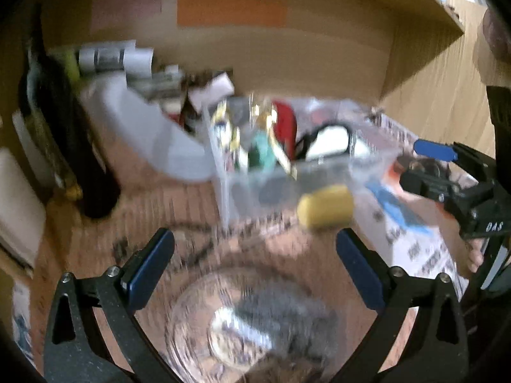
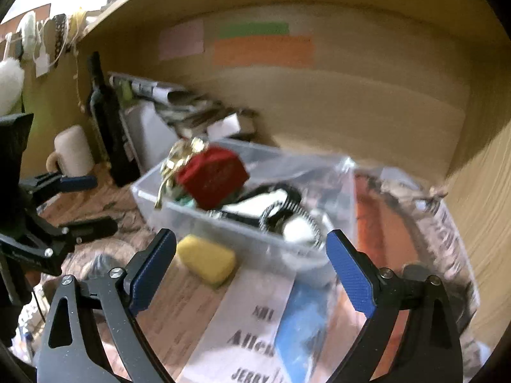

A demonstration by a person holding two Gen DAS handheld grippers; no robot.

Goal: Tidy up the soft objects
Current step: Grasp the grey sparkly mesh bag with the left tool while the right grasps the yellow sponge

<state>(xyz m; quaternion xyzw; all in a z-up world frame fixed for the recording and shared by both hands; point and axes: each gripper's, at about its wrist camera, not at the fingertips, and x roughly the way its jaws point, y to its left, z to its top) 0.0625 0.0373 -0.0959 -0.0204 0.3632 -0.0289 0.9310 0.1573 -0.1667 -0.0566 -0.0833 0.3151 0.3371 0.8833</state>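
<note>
Both grippers, left [image 1: 255,257] and right [image 2: 250,257], gaped wide, holding nothing. At the right's eleven o'clock, a yellow sponge [image 2: 207,261] lay against the clear bin [image 2: 242,223] on the desk [image 2: 179,300].

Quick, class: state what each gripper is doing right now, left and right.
Left gripper: open, holding nothing.
Right gripper: open, holding nothing.

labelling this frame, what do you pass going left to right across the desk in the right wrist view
left gripper → cream mug → dark bottle → yellow sponge → clear plastic bin holding a red item → newspaper
</note>
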